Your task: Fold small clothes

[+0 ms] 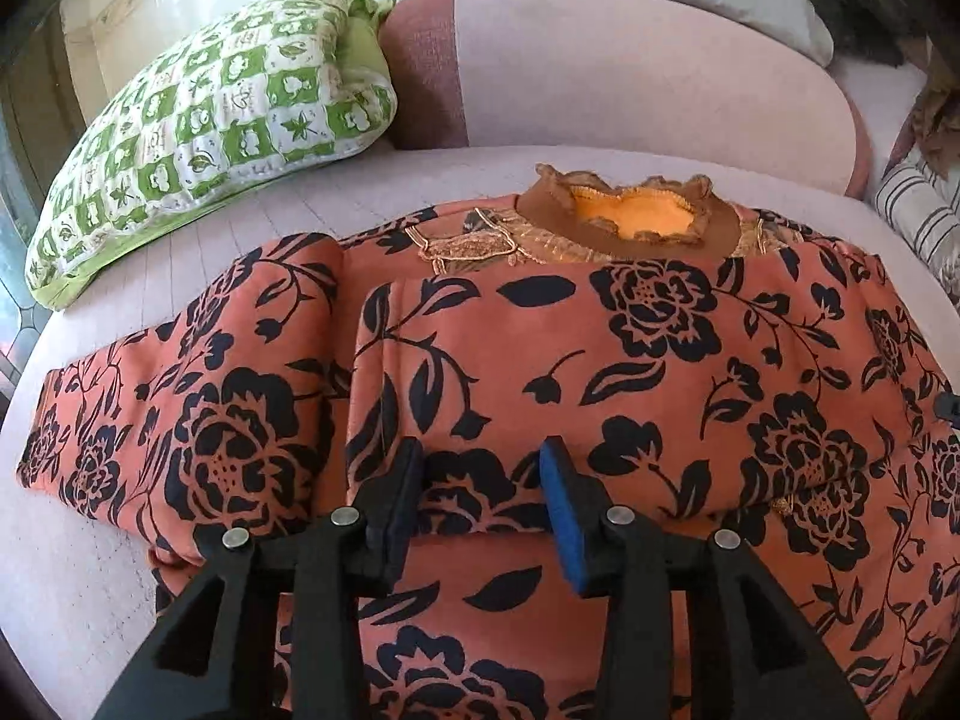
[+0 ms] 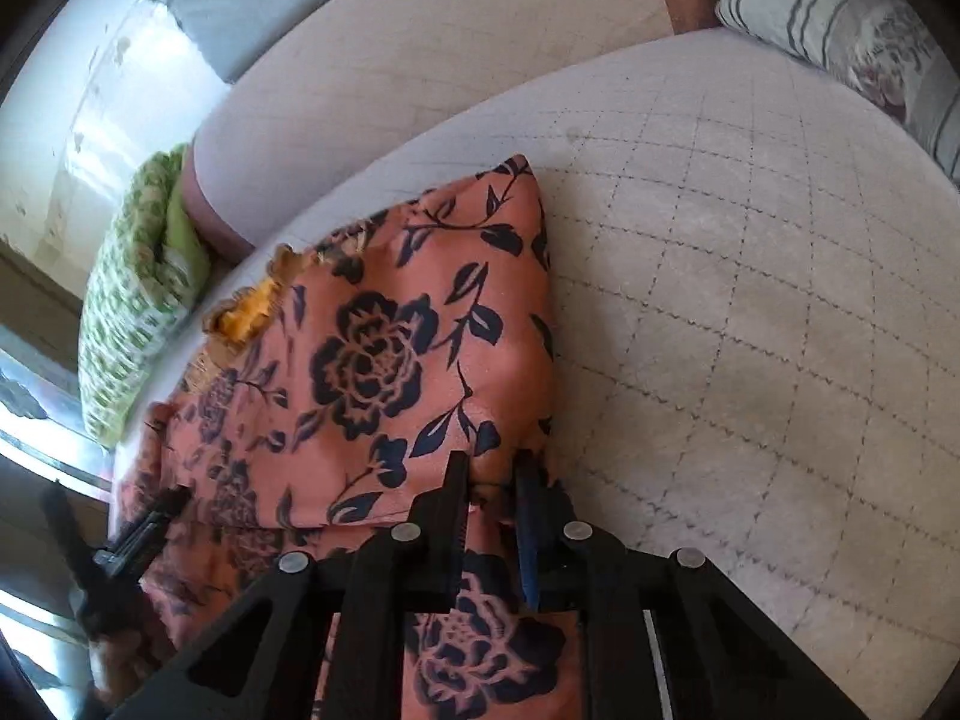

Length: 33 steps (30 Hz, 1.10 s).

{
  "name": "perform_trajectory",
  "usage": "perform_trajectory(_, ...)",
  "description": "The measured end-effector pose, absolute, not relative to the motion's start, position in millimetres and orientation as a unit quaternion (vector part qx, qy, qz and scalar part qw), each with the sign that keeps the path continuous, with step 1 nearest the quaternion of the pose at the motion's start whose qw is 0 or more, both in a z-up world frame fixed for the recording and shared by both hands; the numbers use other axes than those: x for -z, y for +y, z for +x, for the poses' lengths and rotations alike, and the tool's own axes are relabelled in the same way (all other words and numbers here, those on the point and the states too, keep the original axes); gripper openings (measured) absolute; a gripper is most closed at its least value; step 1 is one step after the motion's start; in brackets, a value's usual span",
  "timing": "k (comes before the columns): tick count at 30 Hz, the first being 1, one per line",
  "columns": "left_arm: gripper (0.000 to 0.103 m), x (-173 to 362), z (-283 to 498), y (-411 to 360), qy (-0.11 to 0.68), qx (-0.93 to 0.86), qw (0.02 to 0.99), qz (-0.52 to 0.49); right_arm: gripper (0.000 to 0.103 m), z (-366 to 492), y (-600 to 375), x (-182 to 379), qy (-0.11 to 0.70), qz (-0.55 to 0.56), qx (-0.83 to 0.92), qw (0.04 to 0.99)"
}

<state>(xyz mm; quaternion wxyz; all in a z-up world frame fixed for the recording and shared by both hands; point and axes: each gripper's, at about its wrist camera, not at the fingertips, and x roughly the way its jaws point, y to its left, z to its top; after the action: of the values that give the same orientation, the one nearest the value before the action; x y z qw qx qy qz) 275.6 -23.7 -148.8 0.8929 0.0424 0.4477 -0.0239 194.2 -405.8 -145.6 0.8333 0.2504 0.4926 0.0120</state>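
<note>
Spread across the quilted sofa seat (image 2: 750, 300), collar toward the backrest: soft, thick-looking floral sweater (image 1: 600, 360), likely limp and bulky, best pinched at hems or fold edges. Left tongs (image 1: 480, 483) apart over a folded edge; right tongs (image 2: 492, 480) nearly together, seemingly pinching the sweater's edge.

A quilted pale sofa (image 1: 456, 177) bears the floral top (image 1: 630, 360) and green pillow (image 1: 210, 126).
</note>
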Motion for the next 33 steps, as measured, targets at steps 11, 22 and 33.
perform_trajectory(11, 0.055, 132.0, 275.0, -22.0, 0.421, 0.030, 0.906, 0.038, 0.086, 208.7, -408.6, 96.7, 0.427, 0.206, 0.034, 0.880)
perform_trajectory(22, 0.059, 152.7, 285.4, -13.5, 0.441, 0.024, 0.896, 0.040, 0.011, 303.8, -413.8, 143.5, 0.473, 0.107, 0.088, 0.870)
perform_trajectory(33, 0.071, 154.6, 287.2, -11.2, 0.445, 0.011, 0.894, 0.036, 0.073, 228.4, -386.3, 117.1, 0.473, 0.297, -0.139, 0.818)
